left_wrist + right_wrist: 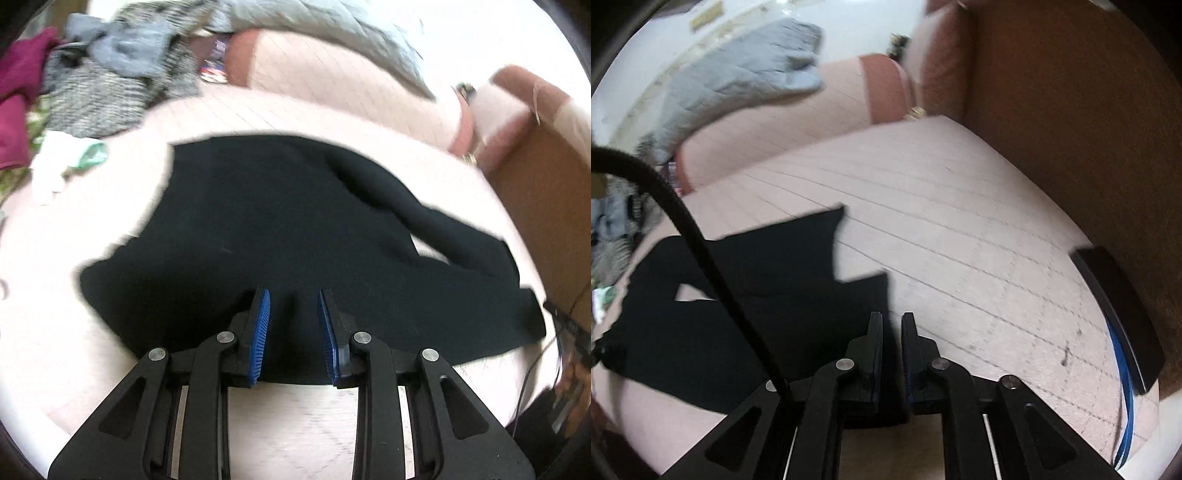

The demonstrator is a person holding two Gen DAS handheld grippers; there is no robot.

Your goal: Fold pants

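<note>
— What lies on the pink quilted bed (960, 229)?
— Black pants (757, 295), spread flat at left, 1 black cable (701, 251) arcing over them.
— And the right gripper (892, 321)?
— Its 2 fingers (875, 332) stand nearly together at the pants' right edge; whether they pinch cloth is unclear.
— Beyond?
— A grey blanket (738, 77) at the back, and a dark device (1119, 314) at the right edge.

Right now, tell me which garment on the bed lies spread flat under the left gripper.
The black pants: spread flat beneath the left gripper. The grey striped garment and maroon one sit bunched at the far edge.
</note>
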